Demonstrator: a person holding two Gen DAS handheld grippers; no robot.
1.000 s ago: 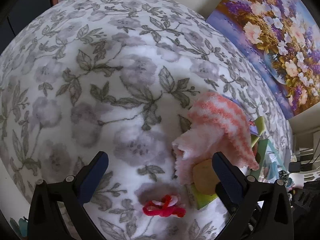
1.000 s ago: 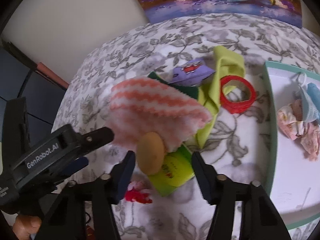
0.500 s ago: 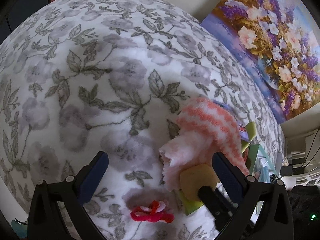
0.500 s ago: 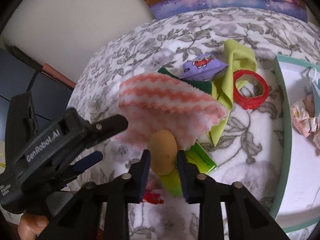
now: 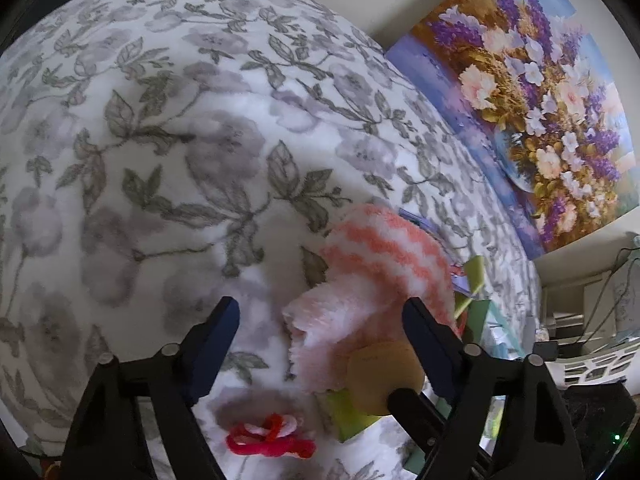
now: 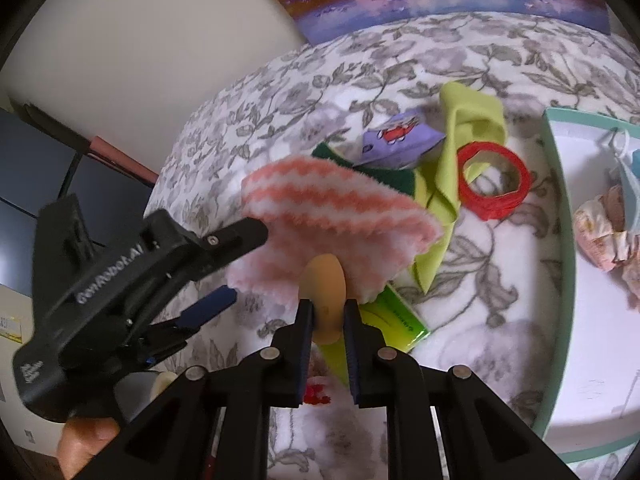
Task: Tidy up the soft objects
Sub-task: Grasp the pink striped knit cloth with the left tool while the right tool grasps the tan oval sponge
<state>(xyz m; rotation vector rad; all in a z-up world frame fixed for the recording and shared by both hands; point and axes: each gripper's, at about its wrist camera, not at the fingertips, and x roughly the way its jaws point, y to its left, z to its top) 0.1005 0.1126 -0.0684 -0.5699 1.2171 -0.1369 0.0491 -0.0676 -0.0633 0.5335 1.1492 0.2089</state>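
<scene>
My right gripper [image 6: 326, 316] is shut on a tan oval sponge [image 6: 325, 282], which also shows in the left wrist view [image 5: 384, 376]. A pink and white striped fluffy cloth [image 6: 332, 216] lies just behind it, on the floral blanket [image 5: 160, 160]; it shows in the left wrist view [image 5: 380, 264] too. My left gripper [image 5: 320, 344] is open and empty, with the cloth's near edge between its fingers. A red and pink yarn knot [image 5: 272, 440] lies below it. The left gripper shows from the side in the right wrist view [image 6: 224, 264].
A lime cloth [image 6: 460, 152], a dark green cloth [image 6: 384, 176], a purple printed pouch [image 6: 400, 136], a red ring [image 6: 494, 180] and a green packet [image 6: 400, 320] lie behind and beside the sponge. A teal-rimmed white tray [image 6: 564, 240] with crumpled items stands right. A flower painting [image 5: 540, 112] leans behind.
My right gripper has closed from wide open onto the tan sponge. The left gripper stayed open and moved slightly closer to the striped cloth.
</scene>
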